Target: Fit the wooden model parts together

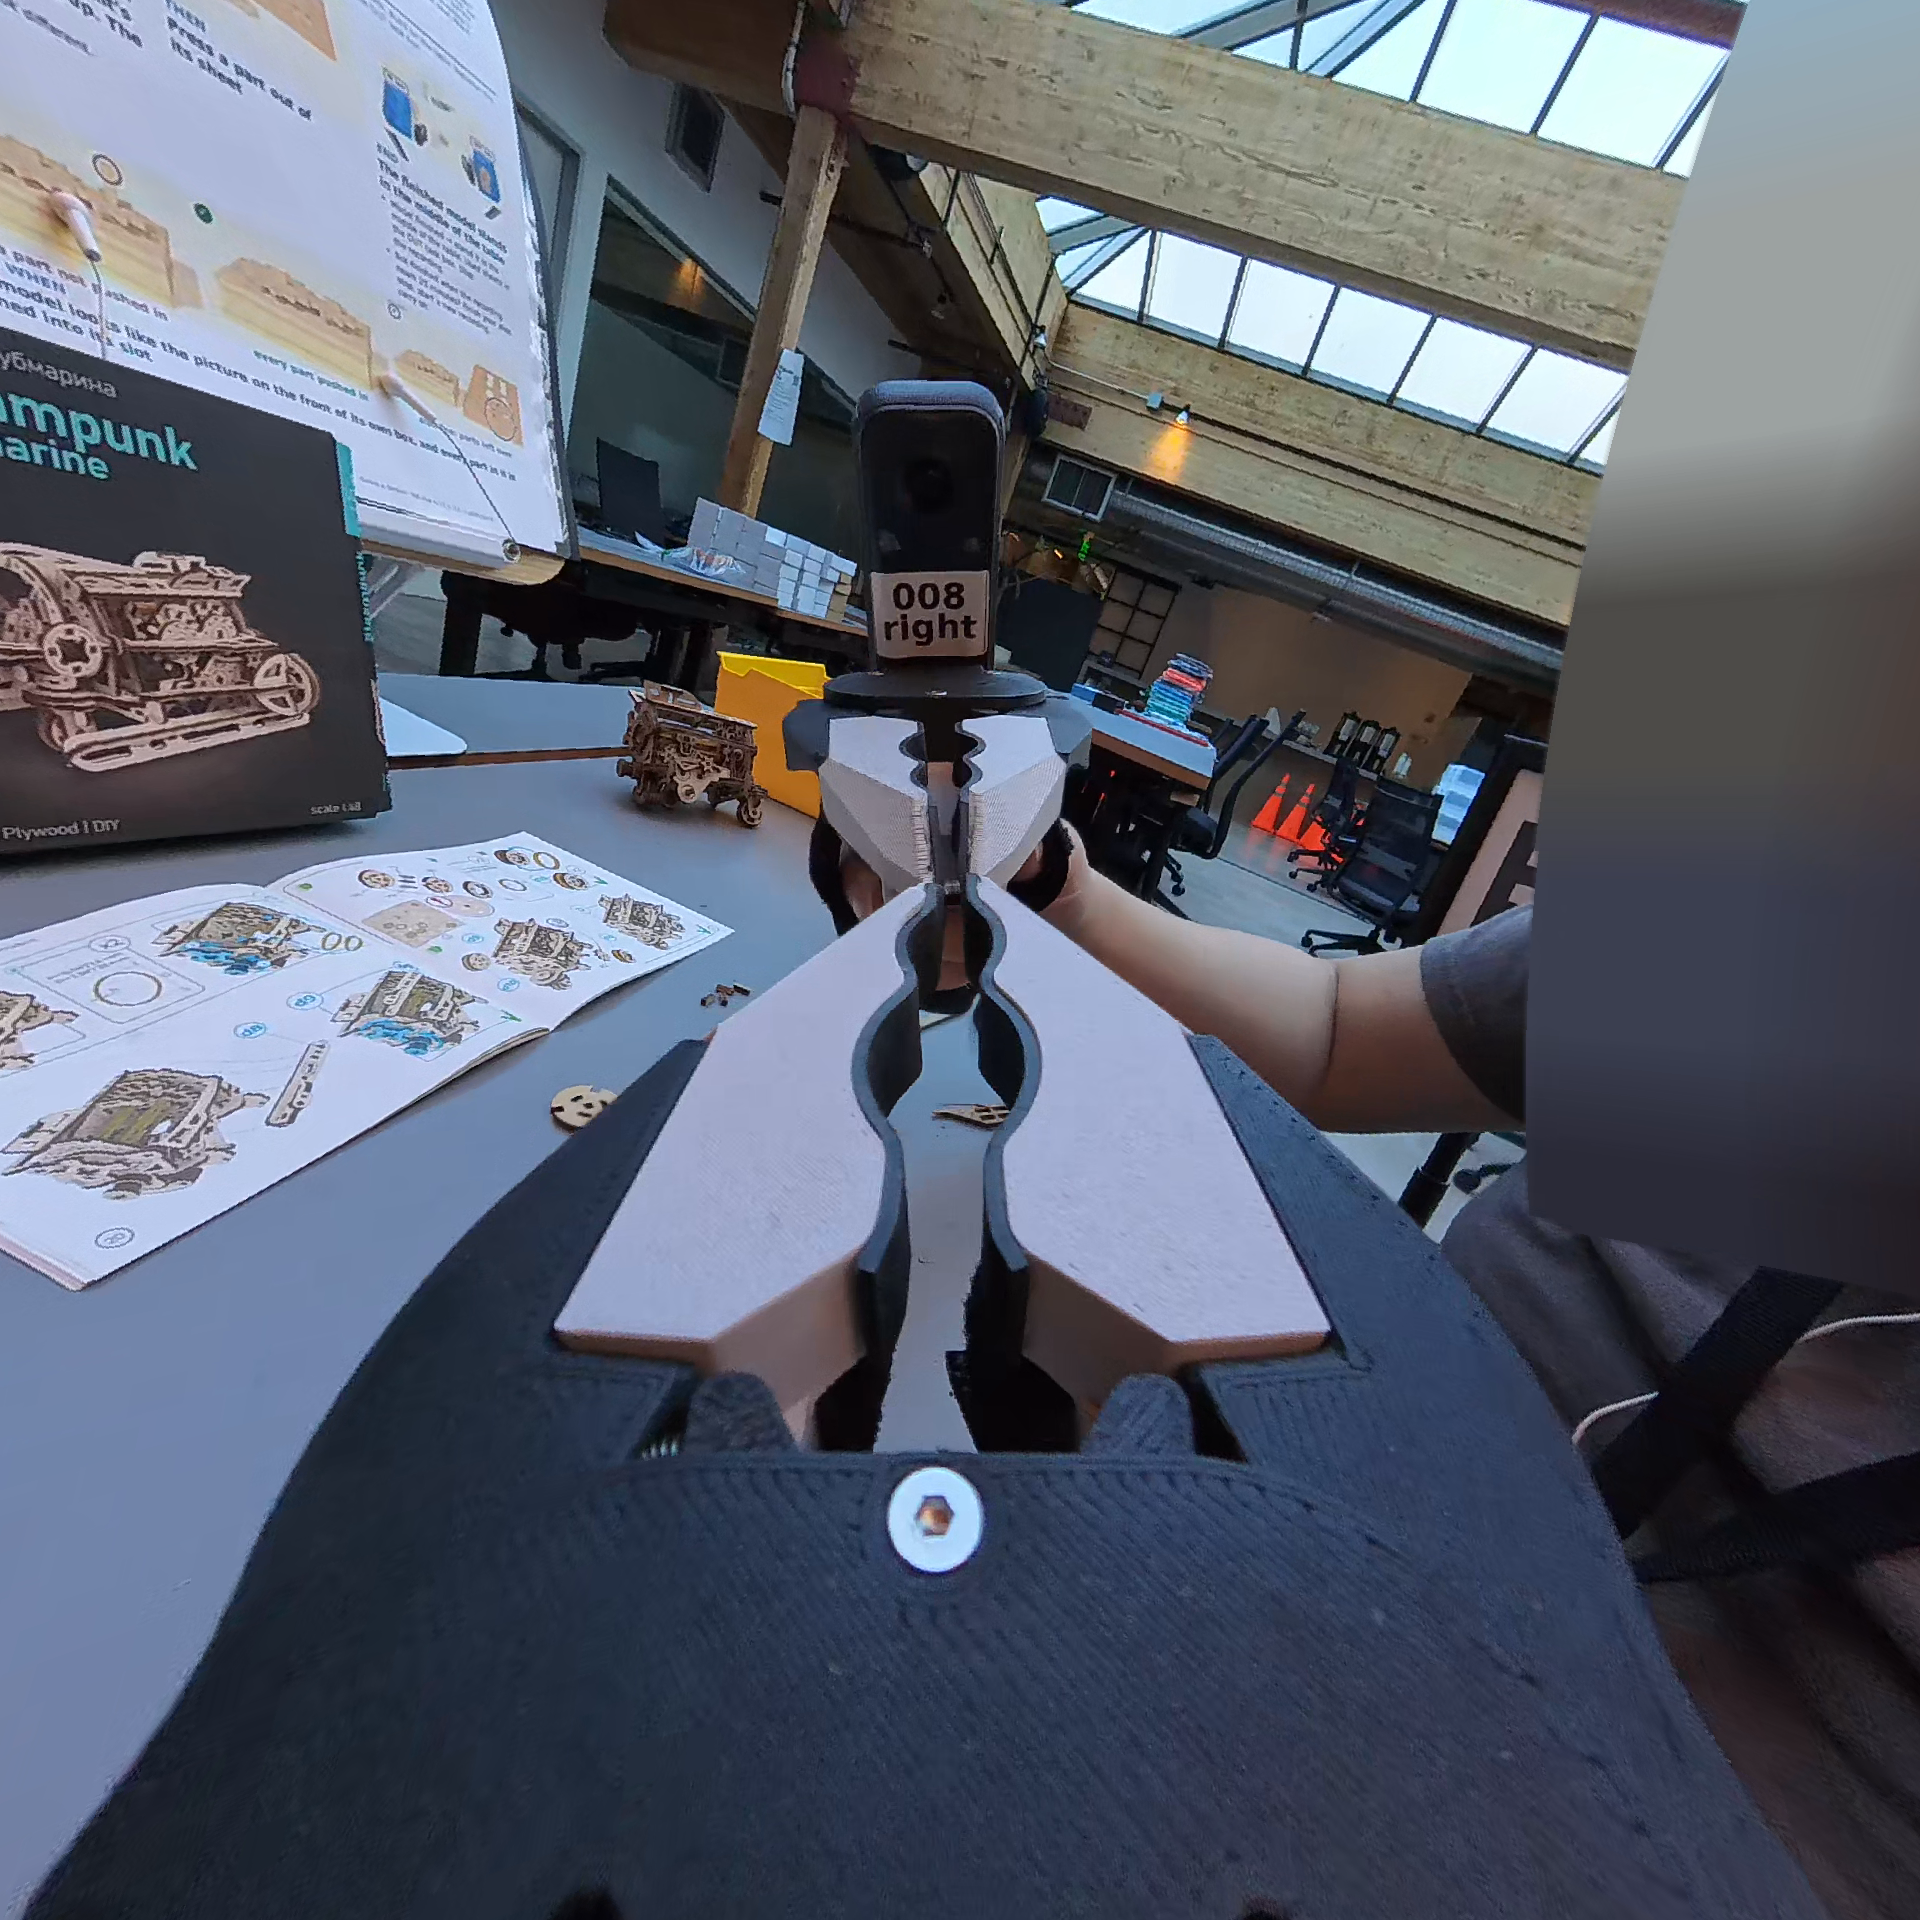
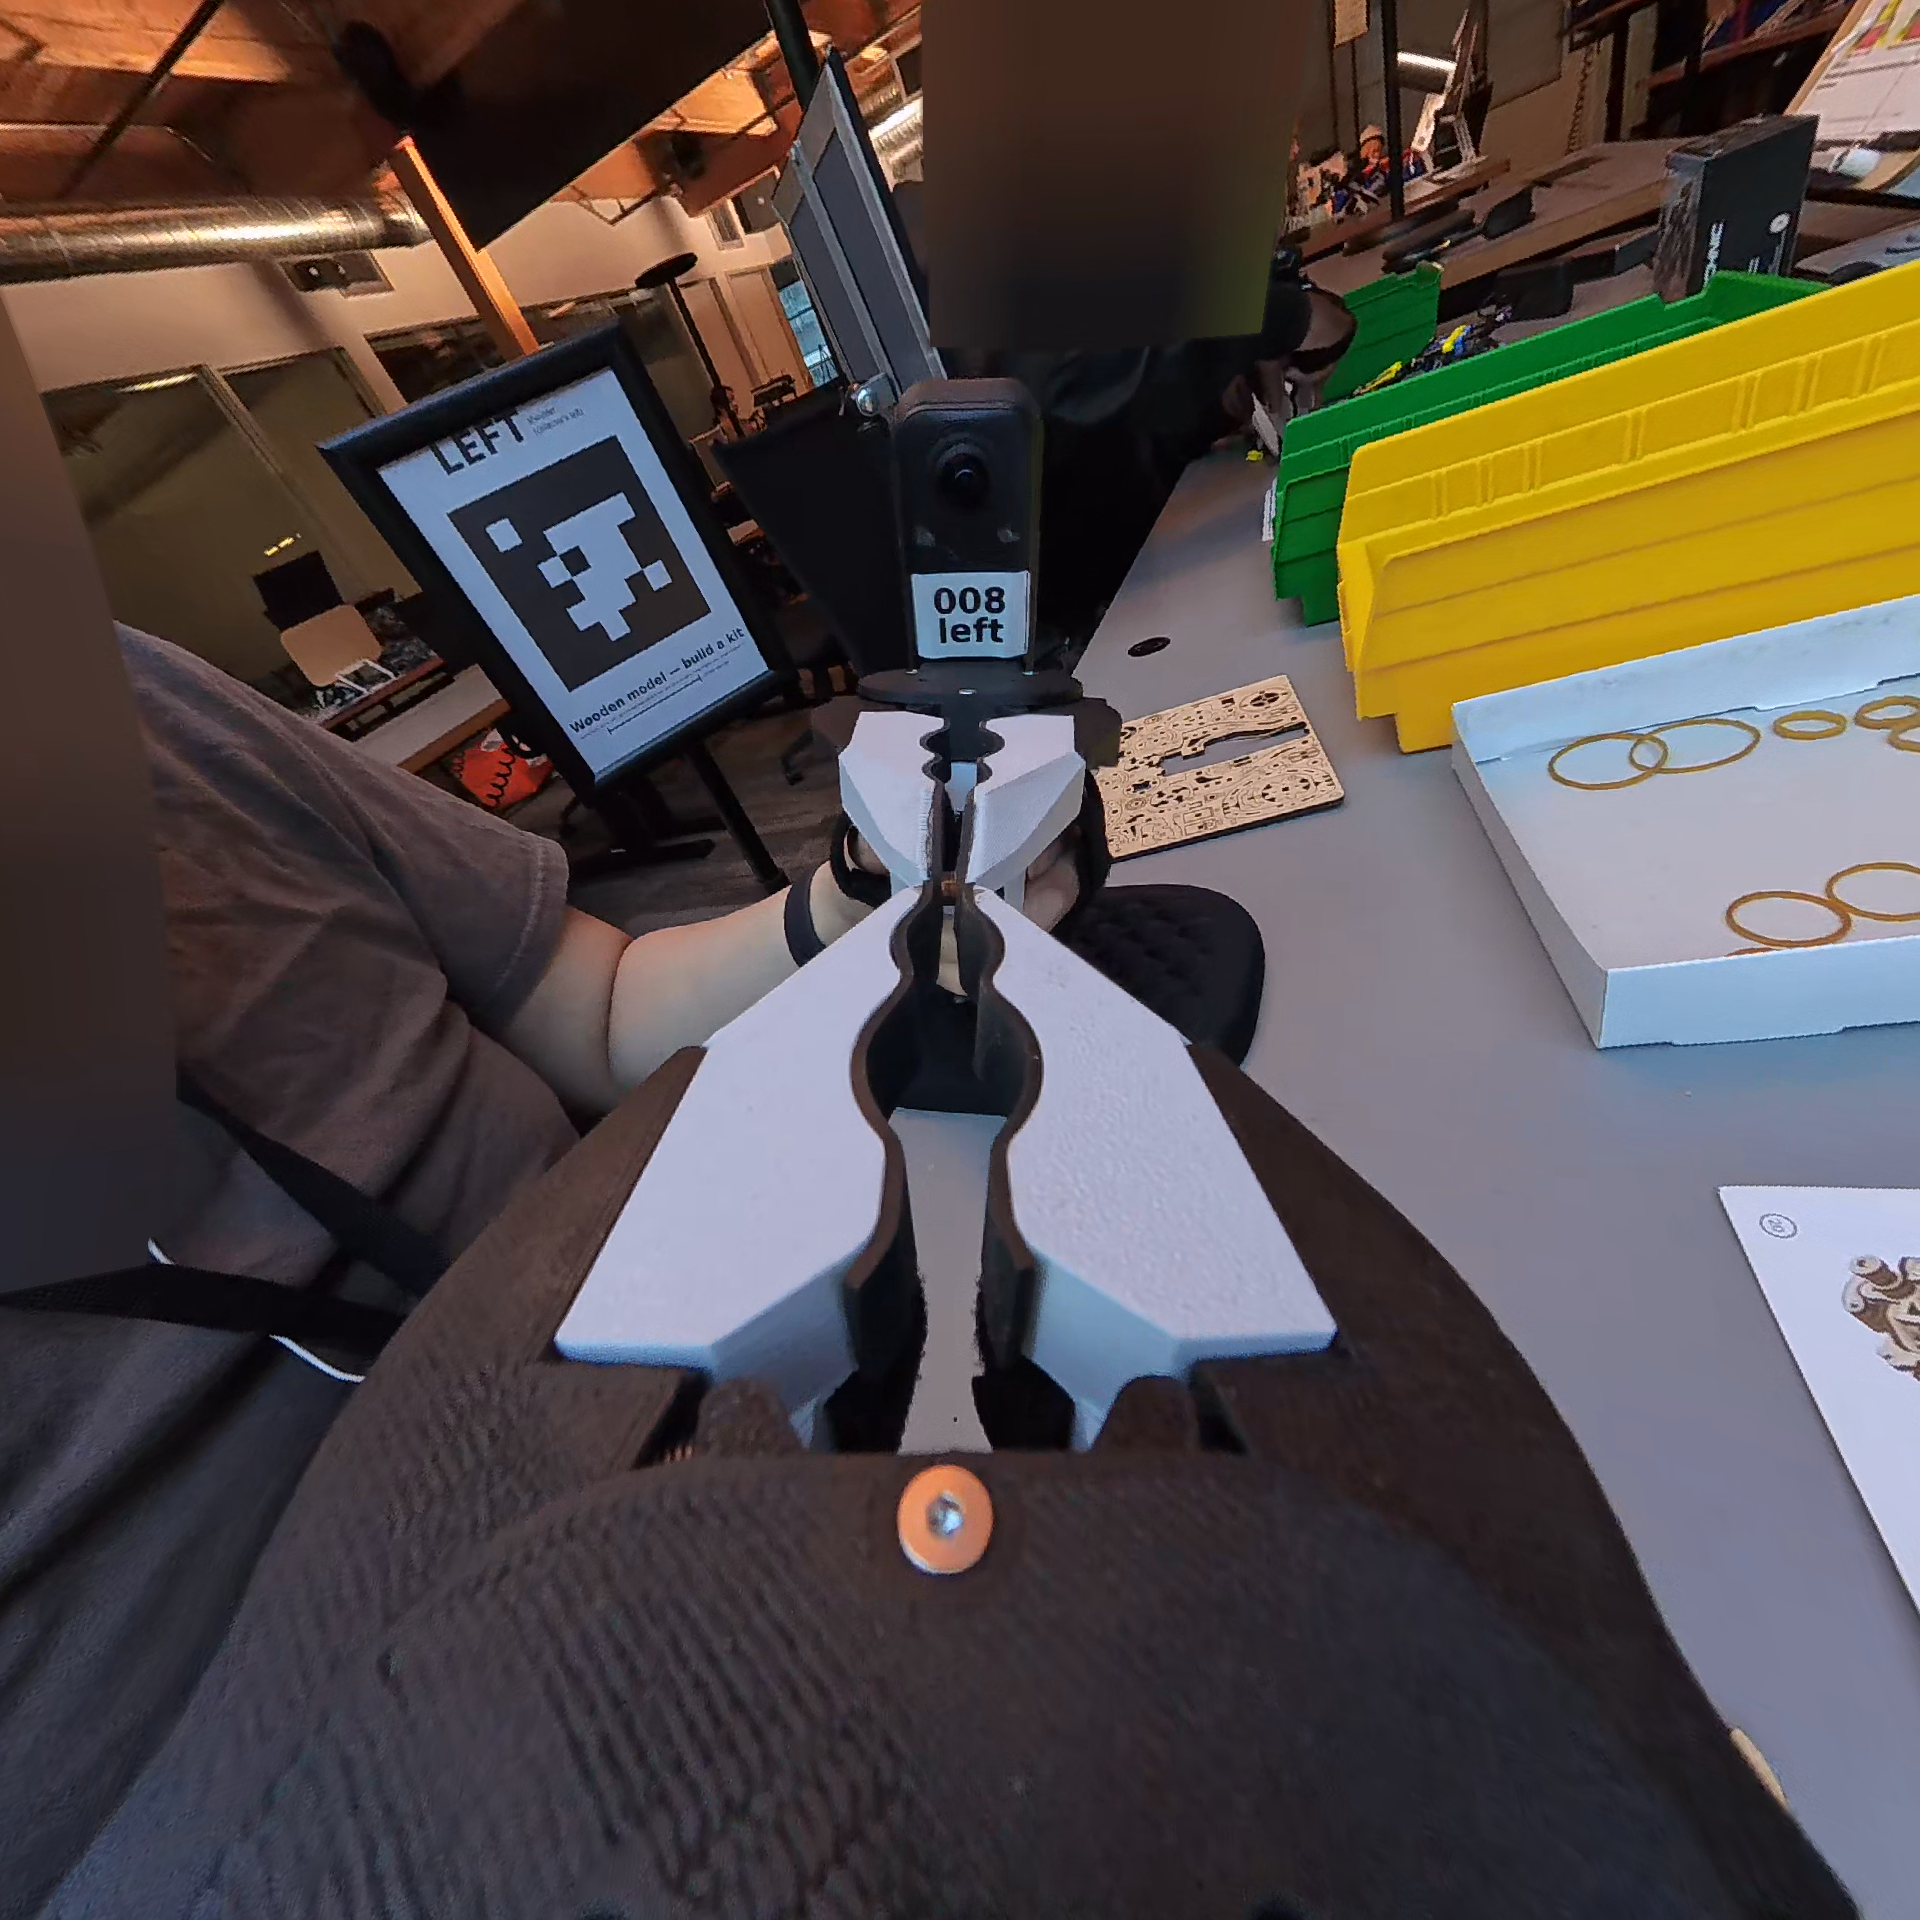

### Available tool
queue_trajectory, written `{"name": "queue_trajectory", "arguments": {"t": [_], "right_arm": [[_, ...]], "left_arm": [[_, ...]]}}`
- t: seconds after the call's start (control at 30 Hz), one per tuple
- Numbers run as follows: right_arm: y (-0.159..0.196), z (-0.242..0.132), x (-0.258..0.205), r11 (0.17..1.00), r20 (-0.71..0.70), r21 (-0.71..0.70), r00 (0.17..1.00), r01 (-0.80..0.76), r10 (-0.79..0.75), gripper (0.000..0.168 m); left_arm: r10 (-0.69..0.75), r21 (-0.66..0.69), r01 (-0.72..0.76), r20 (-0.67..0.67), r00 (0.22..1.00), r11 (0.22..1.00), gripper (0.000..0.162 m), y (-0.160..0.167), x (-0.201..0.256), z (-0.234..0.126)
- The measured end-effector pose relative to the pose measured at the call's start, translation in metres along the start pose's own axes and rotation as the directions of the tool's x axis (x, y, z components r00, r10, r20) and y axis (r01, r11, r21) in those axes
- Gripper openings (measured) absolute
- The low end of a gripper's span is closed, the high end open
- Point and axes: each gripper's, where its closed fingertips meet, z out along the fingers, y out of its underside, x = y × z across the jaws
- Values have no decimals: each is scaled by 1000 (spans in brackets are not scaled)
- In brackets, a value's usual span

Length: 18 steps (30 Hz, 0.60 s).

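Note:
My two grippers face each other tip to tip above the grey table [image 1: 208,1455]. In the left wrist view my left gripper [image 1: 948,902] is shut, with a small wooden part [image 1: 950,885] pinched at its tips. The right gripper [image 1: 943,831] faces it, shut on a thin dark wooden piece. In the right wrist view my right gripper [image 2: 948,902] is shut on a thin wooden piece [image 2: 977,997] that runs back between its fingers. The left gripper [image 2: 958,831] meets it at a small brown part [image 2: 948,885]. How the parts join is hidden by the fingertips.
A finished wooden model [image 1: 691,764], the kit box [image 1: 177,623], an open instruction booklet [image 1: 312,1018] and loose wooden bits [image 1: 582,1103] lie to the left. A plywood sheet [image 2: 1216,764], a white tray of rubber bands [image 2: 1683,831], and yellow [image 2: 1621,540] and green bins [image 2: 1351,468] sit opposite. Both grippers' tips are close together, under 4 cm apart.

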Motion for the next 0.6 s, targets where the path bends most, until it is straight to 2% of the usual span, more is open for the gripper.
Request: {"name": "queue_trajectory", "arguments": {"t": [0.2,0.37,0.47,0.5,0.57,0.6], "right_arm": [[-3,-7,3,999,24,40,1000,-18,17,1],[-4,-8,4,998,30,48,999,-39,38,1],[-1,-5,5,994,43,28,994,-105,103,1],[1,-4,4,991,53,21,990,-132,131,1],[4,-1,4,979,76,5,976,-205,204,1],[5,-1,3,971,92,-3,967,-238,237,1]], "left_arm": [[-34,25,34,6,999,999,10,-3,-4,-6],[38,0,-38,60,997,999,16,-4,-6,-13],[201,-34,-198,142,969,980,31,-5,-6,-12],[282,-71,-274,159,946,959,32,-3,-5,-12],[449,-167,-422,183,875,891,35,3,-5,-12],[518,-207,-482,182,836,851,31,5,-4,-12]]}}
